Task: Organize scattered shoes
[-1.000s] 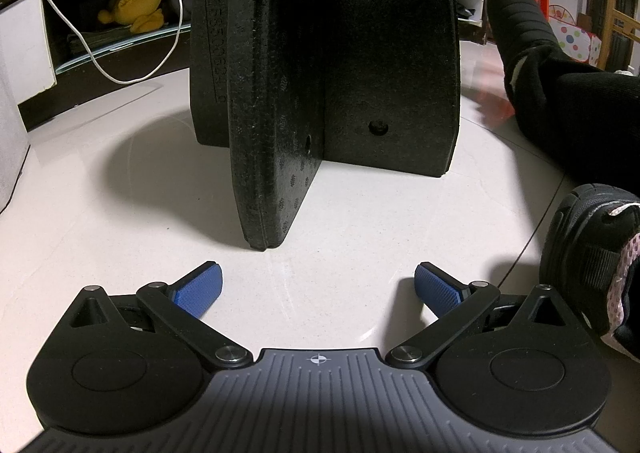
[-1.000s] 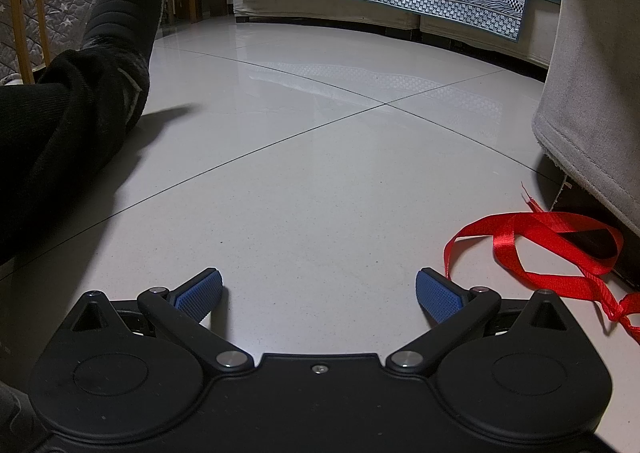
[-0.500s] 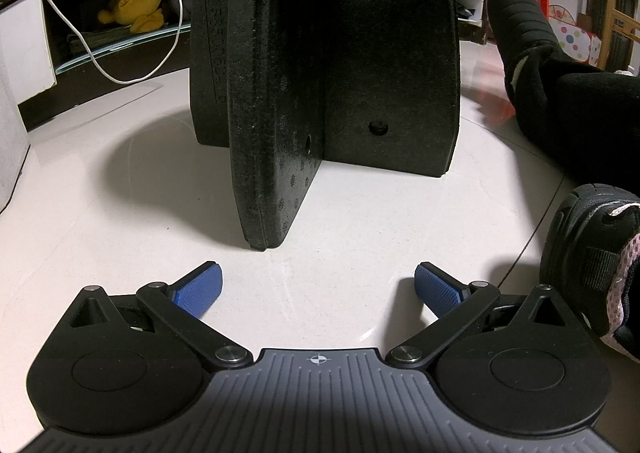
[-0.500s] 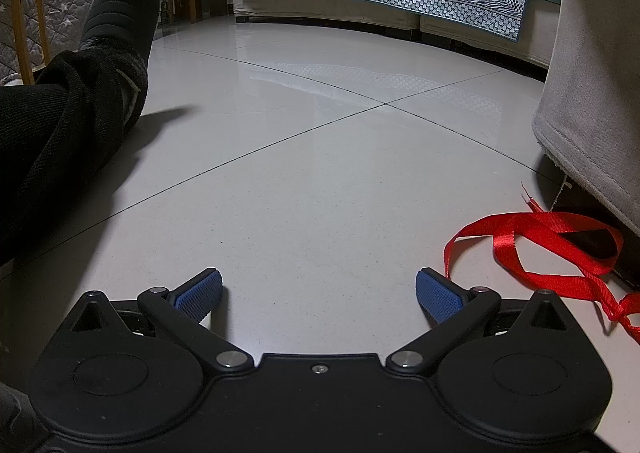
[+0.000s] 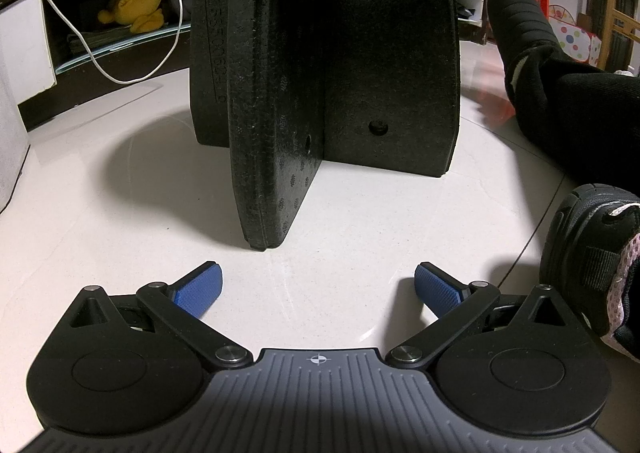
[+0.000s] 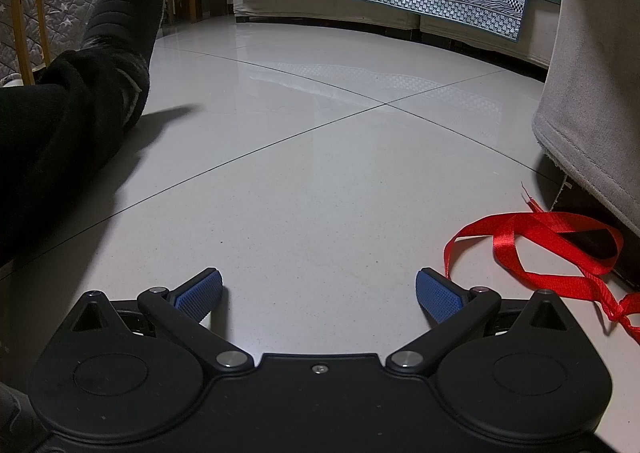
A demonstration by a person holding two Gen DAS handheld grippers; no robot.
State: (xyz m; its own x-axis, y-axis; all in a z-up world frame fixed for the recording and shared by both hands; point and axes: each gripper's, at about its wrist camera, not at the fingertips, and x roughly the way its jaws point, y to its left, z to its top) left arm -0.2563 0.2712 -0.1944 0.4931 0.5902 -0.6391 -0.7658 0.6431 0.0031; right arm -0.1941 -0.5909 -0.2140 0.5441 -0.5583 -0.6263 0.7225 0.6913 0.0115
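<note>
Nothing has moved since the earlier frames: in the left wrist view the left gripper (image 5: 316, 281) rests low over the floor (image 5: 120, 213), fingers wide and empty, with the foam block (image 5: 320, 73) just ahead of it and the shoe (image 5: 596, 265) to the right of the block, near the right finger. In the right wrist view the right gripper (image 6: 318, 285) is also wide and empty, with no shoe ahead, only a red ribbon (image 6: 536, 249) to its right. I judge the work has not started, and the next move calls for turning the left gripper to the shoe.

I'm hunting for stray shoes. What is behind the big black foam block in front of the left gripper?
Left of the black foam block, a dark shelf holds a yellow plush toy and a white cable. Whatever lies directly behind the block is hidden.
</note>
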